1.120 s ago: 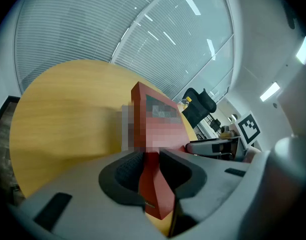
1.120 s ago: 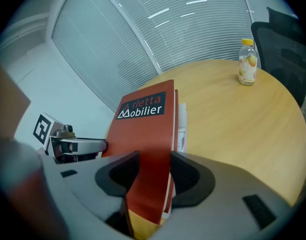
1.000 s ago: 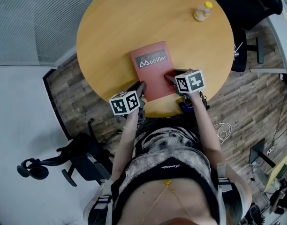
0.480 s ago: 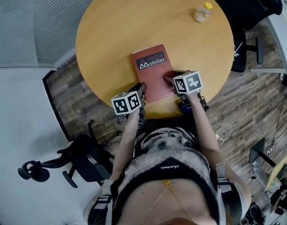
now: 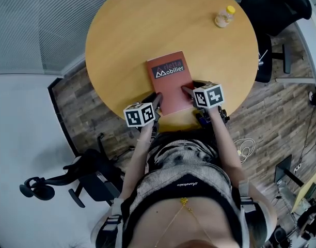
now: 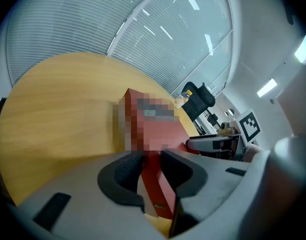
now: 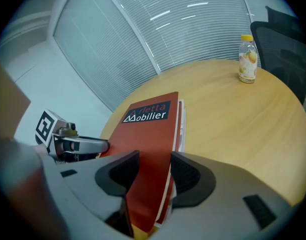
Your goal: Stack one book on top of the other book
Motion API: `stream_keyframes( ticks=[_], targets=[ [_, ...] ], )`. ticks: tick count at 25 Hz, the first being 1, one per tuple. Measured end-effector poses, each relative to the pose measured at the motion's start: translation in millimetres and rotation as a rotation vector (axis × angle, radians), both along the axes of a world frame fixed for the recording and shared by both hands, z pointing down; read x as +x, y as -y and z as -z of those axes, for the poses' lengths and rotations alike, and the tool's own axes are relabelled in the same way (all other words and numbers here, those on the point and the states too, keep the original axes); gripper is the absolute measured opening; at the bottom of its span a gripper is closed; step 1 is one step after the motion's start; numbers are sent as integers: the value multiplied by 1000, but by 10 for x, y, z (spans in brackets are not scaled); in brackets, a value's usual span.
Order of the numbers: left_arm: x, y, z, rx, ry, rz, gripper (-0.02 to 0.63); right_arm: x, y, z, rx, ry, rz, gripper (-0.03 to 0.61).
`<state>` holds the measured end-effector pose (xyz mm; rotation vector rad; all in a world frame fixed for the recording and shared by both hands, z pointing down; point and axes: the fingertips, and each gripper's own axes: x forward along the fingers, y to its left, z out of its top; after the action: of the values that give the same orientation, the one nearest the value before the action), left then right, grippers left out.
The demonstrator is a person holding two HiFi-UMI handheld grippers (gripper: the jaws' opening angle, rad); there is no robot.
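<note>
- Two books are seen already stacked on the round tabletop (image 5: 127, 30), close to its near edge. The red top book (image 5: 170, 81) lies flat with its title panel facing up.
- In the right gripper view the lower book (image 7: 181, 124) shows only as a strip of pages and cover edge along the top book's right side. The two are almost square to each other.
- The left gripper (image 6: 150, 157) is set at the stack's near left corner. It is about half closed, and it appears to be clenched on the top book's corner.
- The right gripper (image 7: 154, 157) is held at the near right corner with its jaws spread wide. The corner lies between them, and no pressing of the pads on it can be made out.
- A small bottle (image 5: 224, 16) stands well apart, at the far right of the tabletop.
- The stacking itself is judged to be done. What is left is judged to be letting go, drawing both grippers back, and perhaps a last nudge to square the edges.
- Against the frame from a second earlier, hardly anything is changed. The books, the bottle and both grippers are found in the same relation, and only a slight shift of the whole view is noted.
</note>
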<state>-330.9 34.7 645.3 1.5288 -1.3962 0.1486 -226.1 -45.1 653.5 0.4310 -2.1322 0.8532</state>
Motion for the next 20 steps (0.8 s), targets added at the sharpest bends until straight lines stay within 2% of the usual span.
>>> stream_keyframes(
  ticks=[9,20],
  targets=[
    [7,0,-4,17,20,-14,106,-16,11,23,24,30,0,204],
    [9,1,-1,18,20,-23,109,6,-8,-1,4,40,-5,204]
  ],
)
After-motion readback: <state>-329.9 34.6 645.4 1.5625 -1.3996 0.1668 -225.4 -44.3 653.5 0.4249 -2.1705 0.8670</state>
